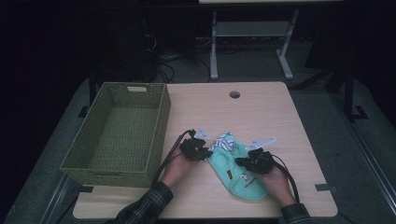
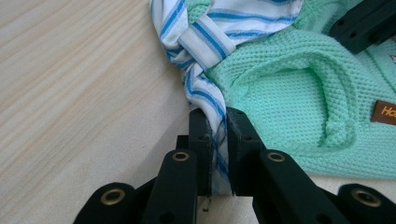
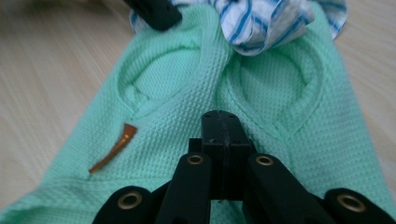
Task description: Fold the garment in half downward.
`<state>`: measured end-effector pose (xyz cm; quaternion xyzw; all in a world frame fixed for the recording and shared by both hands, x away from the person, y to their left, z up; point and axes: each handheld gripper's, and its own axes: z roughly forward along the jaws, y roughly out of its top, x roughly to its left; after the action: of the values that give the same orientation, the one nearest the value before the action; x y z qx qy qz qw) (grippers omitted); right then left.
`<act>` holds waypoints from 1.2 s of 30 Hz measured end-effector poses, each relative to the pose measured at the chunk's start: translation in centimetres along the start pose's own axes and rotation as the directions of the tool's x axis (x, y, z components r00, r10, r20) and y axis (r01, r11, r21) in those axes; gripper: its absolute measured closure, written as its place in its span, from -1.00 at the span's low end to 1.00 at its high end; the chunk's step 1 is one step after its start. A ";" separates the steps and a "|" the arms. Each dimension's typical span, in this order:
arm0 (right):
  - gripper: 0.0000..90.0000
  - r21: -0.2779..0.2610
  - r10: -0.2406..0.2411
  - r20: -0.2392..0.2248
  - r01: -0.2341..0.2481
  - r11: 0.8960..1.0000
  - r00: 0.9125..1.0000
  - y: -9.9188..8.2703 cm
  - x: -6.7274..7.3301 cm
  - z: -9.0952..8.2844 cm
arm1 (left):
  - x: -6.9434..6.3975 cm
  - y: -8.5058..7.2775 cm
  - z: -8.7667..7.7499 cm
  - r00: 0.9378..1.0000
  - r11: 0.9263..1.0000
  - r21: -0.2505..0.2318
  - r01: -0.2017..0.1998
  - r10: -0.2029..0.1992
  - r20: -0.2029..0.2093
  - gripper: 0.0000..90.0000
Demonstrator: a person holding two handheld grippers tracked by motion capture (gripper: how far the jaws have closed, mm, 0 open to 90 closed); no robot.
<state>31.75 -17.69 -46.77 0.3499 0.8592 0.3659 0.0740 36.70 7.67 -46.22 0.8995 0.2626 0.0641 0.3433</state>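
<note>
**Soft knit garment, pinched at its striped collar**

High view: the small mint-green waffle-knit garment [image 1: 236, 170] lies flat on the pale wooden table [image 1: 261, 112], at about 5 o'clock from the empty green woven basket [image 1: 100, 161]. The left gripper [image 1: 201, 150] sits at its 9 o'clock edge, the right gripper [image 1: 246, 163] over its middle.

Left gripper view: the jaws are nearly closed, pressing on a twisted fold of the white-and-blue striped cotton collar [image 2: 205, 42].

Right gripper view: the jaws meet fully, nothing between them, resting above the knit at 6 o'clock from the collar.

It looks light, limp and non-slippery; it will sag and stretch, so hems or seams give the surest hold.
</note>
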 end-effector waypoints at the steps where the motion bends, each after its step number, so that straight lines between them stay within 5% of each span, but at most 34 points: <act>1: 1.00 0.002 -0.008 0.003 0.008 1.000 1.000 0.0 0.0 0.1 | 0.0 0.0 0.0 1.000 1.000 0.000 -0.001 0.001 -0.004 0.81; 12: 1.00 0.003 -0.004 0.001 0.004 1.000 1.000 0.4 0.1 0.5 | 0.0 1.0 -2.4 1.000 0.996 -0.081 0.029 -0.029 -0.002 0.82; 30: 1.00 -0.001 -0.046 -0.012 0.046 0.999 0.999 3.6 0.8 3.7 | -0.4 2.4 -6.2 0.999 0.975 -0.220 0.042 -0.036 0.031 0.82; 36: 1.00 -0.007 -0.025 0.001 0.025 1.000 1.000 3.3 0.2 1.7 | 0.0 2.3 -6.6 0.999 0.971 -0.235 0.048 -0.046 0.013 0.82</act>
<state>34.02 -14.97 -45.68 0.3390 0.8623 0.3676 0.0804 35.76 10.02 -39.74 0.8464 0.2731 0.0832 0.4496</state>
